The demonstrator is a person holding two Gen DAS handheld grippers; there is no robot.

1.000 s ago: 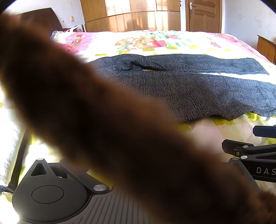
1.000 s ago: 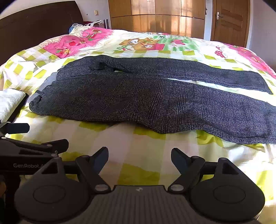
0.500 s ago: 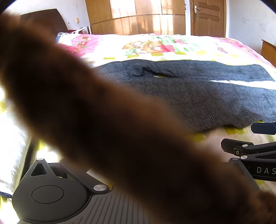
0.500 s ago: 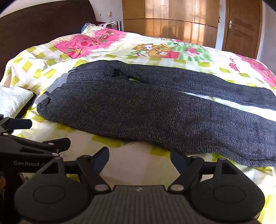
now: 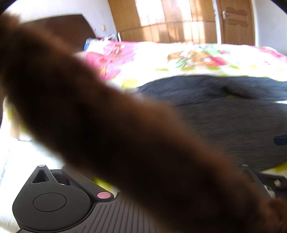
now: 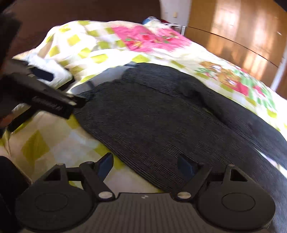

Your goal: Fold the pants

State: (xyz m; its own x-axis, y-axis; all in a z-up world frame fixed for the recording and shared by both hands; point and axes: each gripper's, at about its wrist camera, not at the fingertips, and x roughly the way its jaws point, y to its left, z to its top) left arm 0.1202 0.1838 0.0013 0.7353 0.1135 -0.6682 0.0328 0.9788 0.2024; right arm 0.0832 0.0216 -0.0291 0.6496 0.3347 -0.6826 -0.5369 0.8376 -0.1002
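Observation:
Dark grey checked pants [image 6: 161, 116] lie spread flat on the bed, waist at the left and legs running off to the right; the left wrist view shows them too [image 5: 233, 116]. My right gripper [image 6: 146, 165] hangs open just above their near edge, with the left finger over the bedspread and the right finger over the cloth. My left gripper [image 6: 61, 87] comes in from the left beside the waist corner, fingers apart; whether it touches the cloth I cannot tell. A blurred brown fuzzy strip [image 5: 125, 134] crosses the left wrist lens and hides that gripper's own fingers.
The bedspread [image 6: 53, 143] has yellow-green checks, pink patches and cartoon prints. A white pillow [image 6: 53, 69] lies left of the waist. A dark headboard [image 6: 89, 12] stands behind, with wooden wardrobes [image 5: 170, 19] and a door [image 5: 236, 21] on the far side.
Both views have swung left and closer to the waist end, and the right wrist view has rolled. The pants lie as before. The right gripper's fingers stay apart.

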